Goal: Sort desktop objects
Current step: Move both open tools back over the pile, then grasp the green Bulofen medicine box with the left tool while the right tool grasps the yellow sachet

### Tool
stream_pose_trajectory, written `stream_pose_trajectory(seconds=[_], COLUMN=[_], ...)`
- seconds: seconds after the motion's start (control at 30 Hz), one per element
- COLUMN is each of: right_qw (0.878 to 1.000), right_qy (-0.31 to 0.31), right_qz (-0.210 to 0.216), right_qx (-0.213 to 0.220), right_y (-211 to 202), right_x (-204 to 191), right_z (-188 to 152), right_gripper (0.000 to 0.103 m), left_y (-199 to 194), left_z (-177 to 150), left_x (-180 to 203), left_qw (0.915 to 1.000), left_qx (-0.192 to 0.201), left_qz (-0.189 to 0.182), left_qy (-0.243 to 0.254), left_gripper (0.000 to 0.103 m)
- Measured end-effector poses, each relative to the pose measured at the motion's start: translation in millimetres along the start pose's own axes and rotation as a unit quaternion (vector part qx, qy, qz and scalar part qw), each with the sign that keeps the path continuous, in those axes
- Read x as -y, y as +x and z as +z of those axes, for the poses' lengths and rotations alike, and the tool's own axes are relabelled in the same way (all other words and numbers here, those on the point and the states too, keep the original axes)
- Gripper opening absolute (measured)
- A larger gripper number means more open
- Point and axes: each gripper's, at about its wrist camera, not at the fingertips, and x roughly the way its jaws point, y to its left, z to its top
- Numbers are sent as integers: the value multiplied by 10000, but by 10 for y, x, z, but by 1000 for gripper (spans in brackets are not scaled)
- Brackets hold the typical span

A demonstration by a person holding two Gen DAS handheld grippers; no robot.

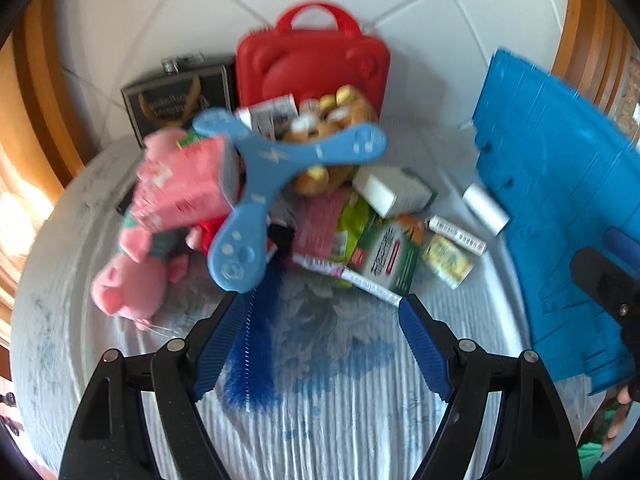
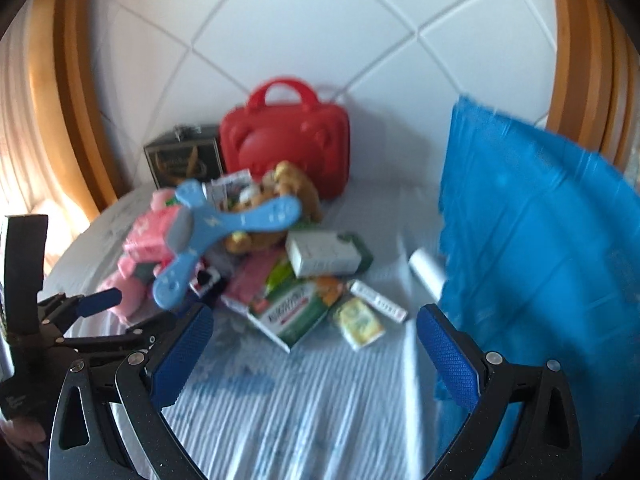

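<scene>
A pile of objects lies on the blue-and-white cloth (image 1: 328,400): a blue three-armed boomerang (image 1: 276,184) on top, a pink box (image 1: 180,184), a pink pig plush (image 1: 128,280), a brown plush (image 1: 336,120), a white box (image 1: 392,190), a green medicine box (image 1: 388,260), a yellow packet (image 1: 448,260) and a white tube (image 1: 486,208). My left gripper (image 1: 322,312) is open and empty, just in front of the pile. My right gripper (image 2: 314,328) is open and empty, near the green box (image 2: 292,312). The boomerang also shows in the right wrist view (image 2: 224,236).
A red bear-faced case (image 1: 312,64) and a dark flask box (image 1: 176,100) stand at the back against the white tiled wall. A blue plastic bin (image 1: 560,200) stands at the right, also in the right wrist view (image 2: 540,240). The left gripper shows at the left of the right wrist view (image 2: 108,316).
</scene>
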Motion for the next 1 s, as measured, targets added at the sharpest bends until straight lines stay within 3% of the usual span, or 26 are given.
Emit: stream_pose_trajectory(seconds=[0.17,0.4,0.5,0.57,0.73,0.93,1.0], right_qw=[9980,9912,9891,9877,9831,9768,9761], right_qy=[319,857,924,975,1000,1296,1306], right_qz=[-39,-25,-91,-257,-421,-290,-321], right_qx=[-539,-1006,-1141,-1191,-1475,-1678,-1707], right_y=[550,1227,1472,1611,1894,2093,2143], right_x=[189,435,508,583,689,884,913], right_z=[-150,-284,-282,-268,-304,-386,-384], right_gripper=[103,103,103,103,103,103,103], left_y=[524,1037,1238,1381,1745,2037,2119], left_z=[-39,66,162,227,335,361,363], left_x=[85,271,333,400,661,897,952], left_qw=[9985,9942,9916,9890,9827,9761,9754], left_qx=[-516,-669,-728,-778,-953,-1078,-1080], left_qz=[-119,-297,-544,-732,-729,-835,-696], left_qy=[157,790,925,1026,1413,1695,1793], left_gripper=[79,79,79,79,79,88,88])
